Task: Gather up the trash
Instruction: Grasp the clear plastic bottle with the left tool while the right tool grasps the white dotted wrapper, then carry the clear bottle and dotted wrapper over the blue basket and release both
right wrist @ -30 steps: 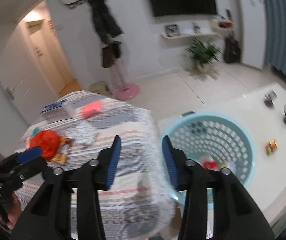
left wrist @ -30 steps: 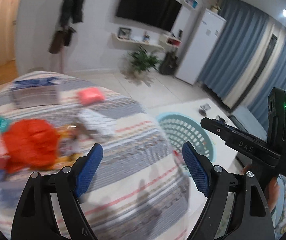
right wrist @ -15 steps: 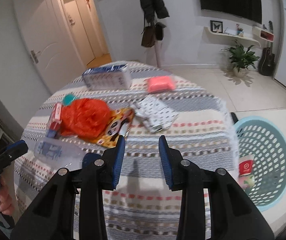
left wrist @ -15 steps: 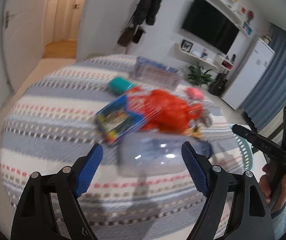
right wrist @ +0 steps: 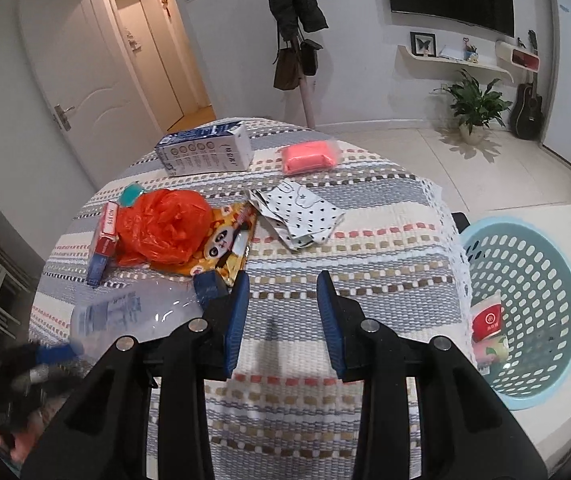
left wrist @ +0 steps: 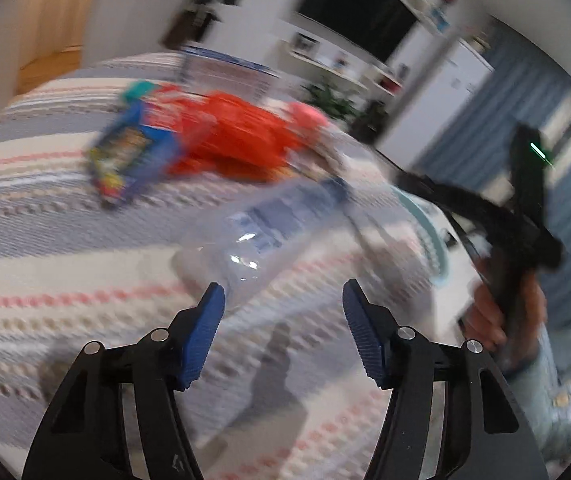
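Observation:
A clear plastic bottle [left wrist: 269, 224] with a blue cap lies on the striped tablecloth [left wrist: 45, 248], just ahead of my open left gripper [left wrist: 283, 300]; it also shows in the right wrist view [right wrist: 133, 312]. Behind it lie an orange plastic bag [right wrist: 165, 228], a panda snack wrapper [right wrist: 221, 248], a red and blue box [right wrist: 103, 240] and a dotted paper bag [right wrist: 297, 216]. My right gripper [right wrist: 283, 284] is open and empty above the cloth. The light blue basket [right wrist: 525, 312] stands to the right with some trash inside.
A blue and white carton [right wrist: 205, 152] and a pink pack [right wrist: 309, 156] lie at the table's far side. A teal item [right wrist: 131, 194] sits by the orange bag. A coat stand [right wrist: 297, 40], plant [right wrist: 473, 104] and door [right wrist: 85, 80] stand beyond.
The left gripper has swung from the basket side to the bottle, moved closer to it, and its jaws have narrowed. The right gripper has turned from the basket toward the table.

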Tool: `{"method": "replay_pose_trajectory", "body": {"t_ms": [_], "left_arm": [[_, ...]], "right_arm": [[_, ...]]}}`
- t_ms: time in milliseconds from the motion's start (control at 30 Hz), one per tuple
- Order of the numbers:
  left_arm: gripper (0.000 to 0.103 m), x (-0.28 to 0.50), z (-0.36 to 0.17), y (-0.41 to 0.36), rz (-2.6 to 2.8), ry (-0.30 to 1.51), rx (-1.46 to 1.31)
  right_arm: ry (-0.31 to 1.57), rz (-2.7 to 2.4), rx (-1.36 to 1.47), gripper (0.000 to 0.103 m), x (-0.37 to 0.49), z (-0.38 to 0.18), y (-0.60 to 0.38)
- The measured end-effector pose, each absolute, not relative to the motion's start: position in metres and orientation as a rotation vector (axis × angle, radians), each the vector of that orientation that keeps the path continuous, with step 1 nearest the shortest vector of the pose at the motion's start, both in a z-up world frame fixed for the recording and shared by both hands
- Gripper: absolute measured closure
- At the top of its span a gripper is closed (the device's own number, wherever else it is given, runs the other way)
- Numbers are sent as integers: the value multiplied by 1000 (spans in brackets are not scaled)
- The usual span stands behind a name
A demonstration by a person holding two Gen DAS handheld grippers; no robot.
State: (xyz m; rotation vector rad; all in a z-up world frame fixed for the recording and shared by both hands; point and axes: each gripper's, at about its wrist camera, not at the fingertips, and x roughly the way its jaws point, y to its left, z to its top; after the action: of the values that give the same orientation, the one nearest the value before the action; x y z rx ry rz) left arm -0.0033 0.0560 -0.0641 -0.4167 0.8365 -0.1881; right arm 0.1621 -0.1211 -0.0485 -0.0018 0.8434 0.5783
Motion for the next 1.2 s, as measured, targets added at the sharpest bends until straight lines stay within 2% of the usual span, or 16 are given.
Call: {"method": "replay_pose_trajectory", "body": {"t_ms": [133,267,300,367,600,700,767,1200], "left_arm": [[44,-12,-58,13,-305,851,-338],[42,-14,-47,7,-288,825,-289],[41,-13,-42,9,-282,814,-292],[27,-7,-36,14,-237,793,-286],[26,40,-58,-7,-151,906,-215],[30,58,-72,-18,-91,984,-175],[48,67,-80,-22,-73,1017,-179],[48,59,-71,2,-37,930,-282]], "right_arm": [[861,580,13,71,172,-52,-127],[851,591,-24,71,177,-49,-125],[847,595,-40,71,179,-49,-123],[846,608,-51,71,185,-49,-120],[876,657,-47,70,213,-58,-109],[868,657,-80,62,219,-61,-102],[864,670,-86,62,222,-62,-99],[855,666,-227,62,239,-80,-53]]}}
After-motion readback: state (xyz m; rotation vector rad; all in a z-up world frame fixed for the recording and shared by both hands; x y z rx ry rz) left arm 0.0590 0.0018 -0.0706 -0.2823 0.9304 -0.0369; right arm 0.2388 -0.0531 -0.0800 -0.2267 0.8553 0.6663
